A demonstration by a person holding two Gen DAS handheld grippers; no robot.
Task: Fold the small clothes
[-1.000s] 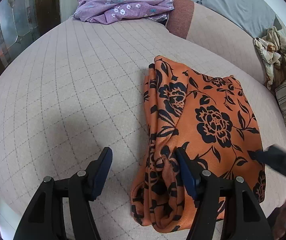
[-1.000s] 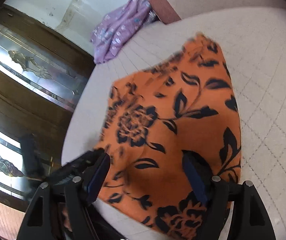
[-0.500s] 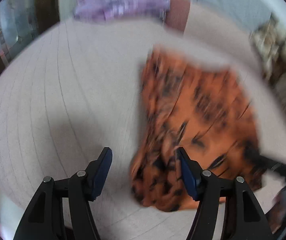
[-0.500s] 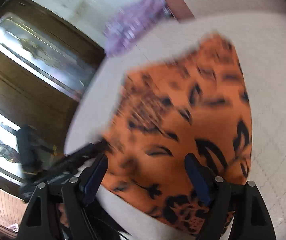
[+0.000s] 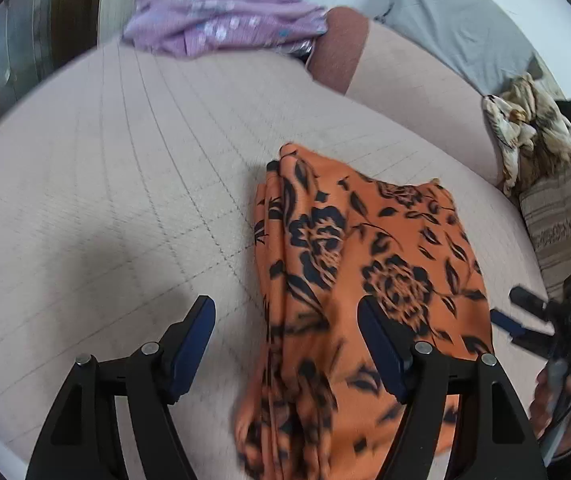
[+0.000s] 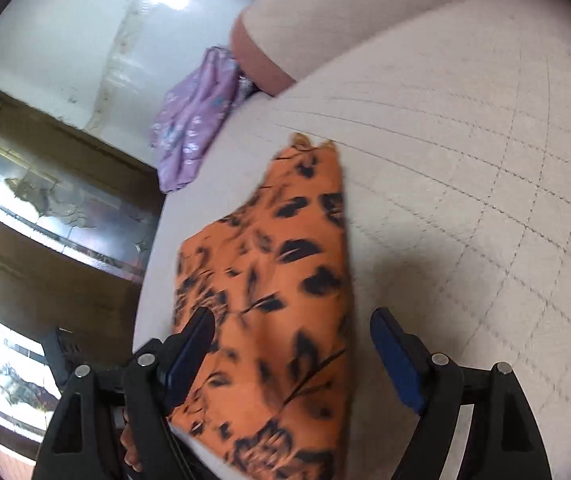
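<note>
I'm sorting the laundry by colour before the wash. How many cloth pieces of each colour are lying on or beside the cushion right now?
Orange with black flowers: 1, the orange cloth on the cushion
Purple floral: 1, the purple garment at the far edge
Cream and brown patterned: 1, the crumpled patterned cloth at the right
Total: 3

Each handheld gripper is a black plastic frame: the left gripper (image 5: 286, 342) and right gripper (image 6: 292, 350) carry two angled arms ending in dark blue pads (image 5: 191, 344) (flat, rubbery-looking), with round silver screws (image 5: 421, 347) at the pivots.
</note>
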